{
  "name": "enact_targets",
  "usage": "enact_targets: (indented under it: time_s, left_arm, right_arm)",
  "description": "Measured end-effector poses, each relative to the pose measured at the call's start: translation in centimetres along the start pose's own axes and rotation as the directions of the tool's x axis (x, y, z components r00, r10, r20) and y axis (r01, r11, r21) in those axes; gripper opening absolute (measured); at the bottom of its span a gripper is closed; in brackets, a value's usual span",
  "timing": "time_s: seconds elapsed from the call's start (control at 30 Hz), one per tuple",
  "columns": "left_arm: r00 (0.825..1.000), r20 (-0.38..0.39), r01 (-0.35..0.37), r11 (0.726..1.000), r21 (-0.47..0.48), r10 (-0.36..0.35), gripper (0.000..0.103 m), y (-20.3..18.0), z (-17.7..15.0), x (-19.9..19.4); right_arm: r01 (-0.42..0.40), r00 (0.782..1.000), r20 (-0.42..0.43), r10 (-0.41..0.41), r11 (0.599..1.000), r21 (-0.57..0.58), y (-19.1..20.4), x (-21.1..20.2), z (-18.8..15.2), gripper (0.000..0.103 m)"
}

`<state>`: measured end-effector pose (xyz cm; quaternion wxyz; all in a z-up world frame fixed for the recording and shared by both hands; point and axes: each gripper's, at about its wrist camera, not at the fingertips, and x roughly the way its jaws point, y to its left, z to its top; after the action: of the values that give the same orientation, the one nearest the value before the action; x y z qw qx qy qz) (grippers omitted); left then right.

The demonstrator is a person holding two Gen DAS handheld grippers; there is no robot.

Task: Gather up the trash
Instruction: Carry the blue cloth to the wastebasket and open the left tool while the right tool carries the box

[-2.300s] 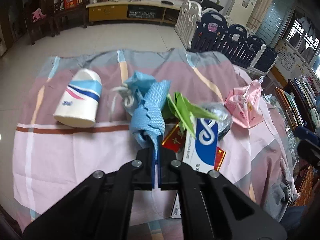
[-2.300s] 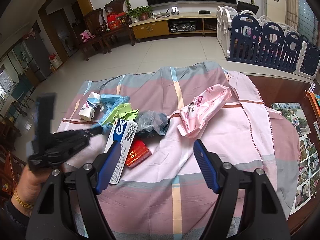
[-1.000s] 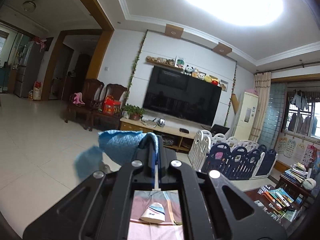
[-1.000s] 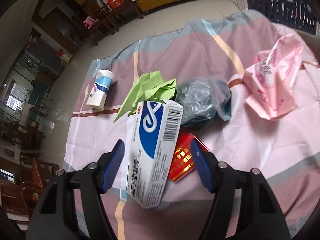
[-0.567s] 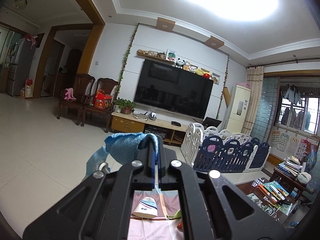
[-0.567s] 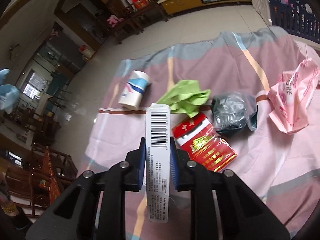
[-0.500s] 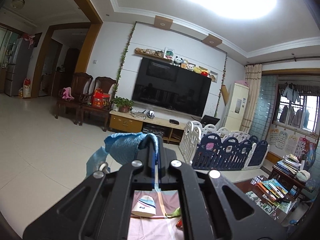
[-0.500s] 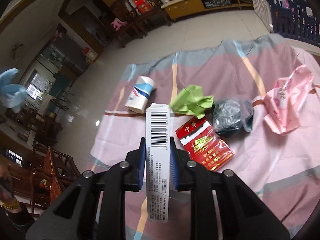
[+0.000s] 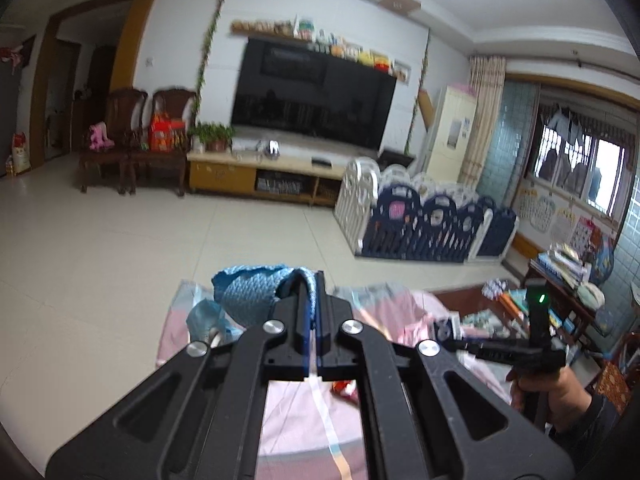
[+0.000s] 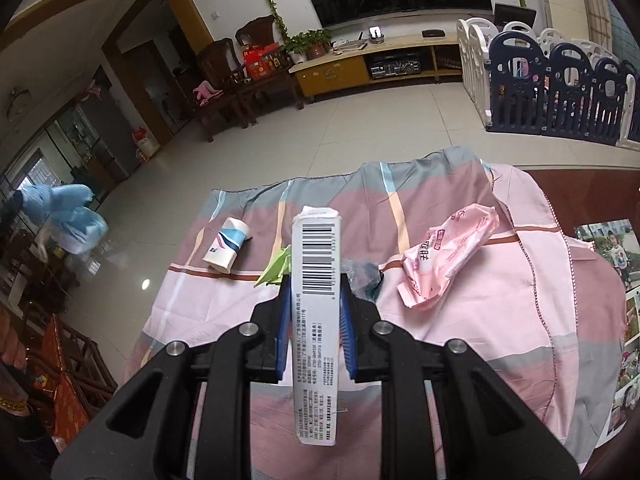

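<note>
Right wrist view is showing the right gripper point(image 10: 314, 312) clamping its fingers across a long, light, crushable carton point(image 10: 316, 320) lifted above the cloth-covered worktop point(image 10: 460, 340), while the left gripper point(image 9: 310, 292) is pinching a soft blue bag point(image 9: 252, 290) near the worktop's far-left corner.

Glossy cardboard box point(image 10: 316, 300), crinkly pink plastic wrapper point(image 10: 444, 258), matt cloth point(image 10: 500, 300).

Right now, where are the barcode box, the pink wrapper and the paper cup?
barcode box point(image 10: 316, 280): right wrist view, on its barcode face.
pink wrapper point(image 10: 448, 256): right wrist view, on its middle.
paper cup point(image 10: 226, 246): right wrist view, on its side.
</note>
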<state>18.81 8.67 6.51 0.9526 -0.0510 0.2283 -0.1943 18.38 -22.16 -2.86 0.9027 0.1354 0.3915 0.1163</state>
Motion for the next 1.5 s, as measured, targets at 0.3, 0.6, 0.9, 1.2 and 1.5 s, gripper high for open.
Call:
enact_targets:
  time_s: [0.3,0.6,0.9,1.2,1.5]
  left_arm:
    - [0.934,-0.355,0.06,0.997,0.057,-0.036,0.003,-2.1,-4.5,8.8]
    - [0.889,-0.457,0.076,0.991,0.111,-0.017,0.003,-3.9,-8.6,12.1]
    - [0.894,-0.448,0.075,0.991,0.112,-0.017,0.003,-3.8,-8.4,11.3]
    - [0.921,-0.376,-0.078,0.995,0.062,0.096,0.003,2.3,-5.2,7.1]
    - [0.863,-0.373,-0.387,0.92,-0.054,0.341,0.003,14.2,-4.7,1.2]
  right_arm:
    - [0.001,1.0,-0.014,-0.001,1.0,-0.018,0.3,0.0,-0.1,0.022]
    - [0.002,1.0,-0.029,-0.003,0.999,-0.034,1.0,0.6,-0.5,0.022]
    - [0.002,0.999,-0.034,-0.003,0.999,-0.035,1.2,0.9,-0.4,0.022]
    - [-0.023,0.999,-0.039,0.02,0.998,-0.054,2.6,2.1,-0.5,0.022]
    - [-0.133,0.989,-0.08,0.125,0.986,-0.096,7.5,4.6,-2.0,0.022]
